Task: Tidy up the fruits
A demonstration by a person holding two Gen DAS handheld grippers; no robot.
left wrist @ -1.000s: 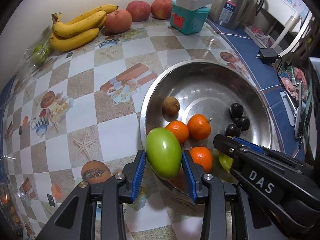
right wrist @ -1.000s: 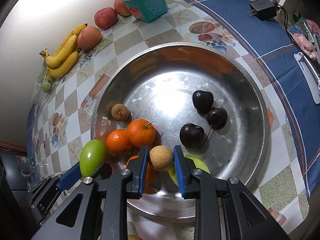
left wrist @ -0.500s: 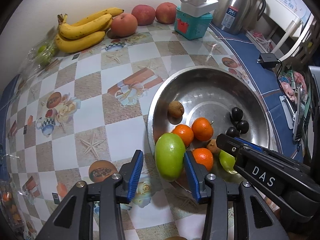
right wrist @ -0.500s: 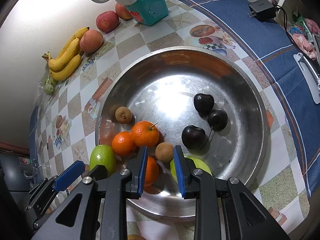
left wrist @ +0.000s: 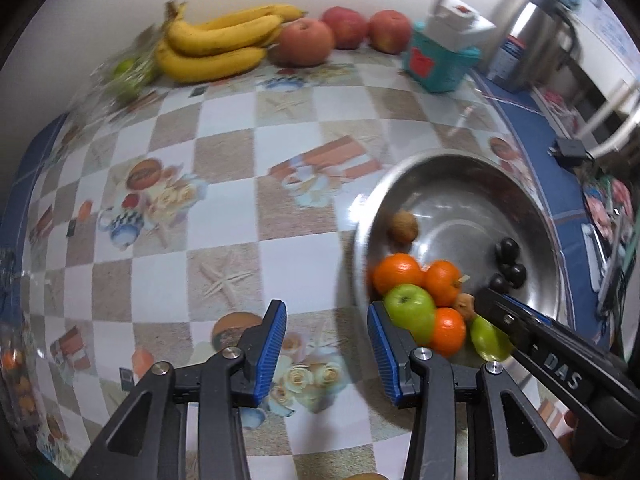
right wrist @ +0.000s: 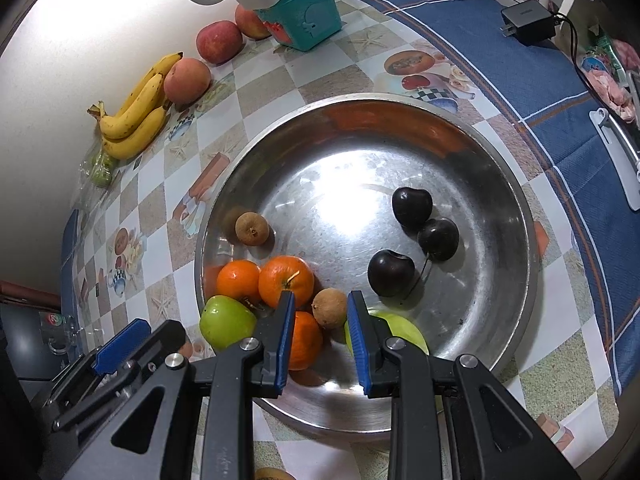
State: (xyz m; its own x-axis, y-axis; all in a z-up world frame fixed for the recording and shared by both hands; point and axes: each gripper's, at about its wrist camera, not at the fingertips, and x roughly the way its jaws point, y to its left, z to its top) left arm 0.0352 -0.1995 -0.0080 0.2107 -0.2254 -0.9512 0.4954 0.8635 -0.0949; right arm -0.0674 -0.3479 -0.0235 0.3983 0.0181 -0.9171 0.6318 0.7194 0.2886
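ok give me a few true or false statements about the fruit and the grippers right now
1. The bowl holds three oranges. True.
2. The bananas lie in the bowl. False: they lie on the table by the wall, next to an apple.
3. The left gripper grips the green apple. False: nothing is between its fingers; the apple sits in the bowl beside it.
4. Three dark plums sit apart from the oranges. True.
5. The right gripper holds an orange. False: it holds nothing; a small brown fruit lies in the bowl below its tips.
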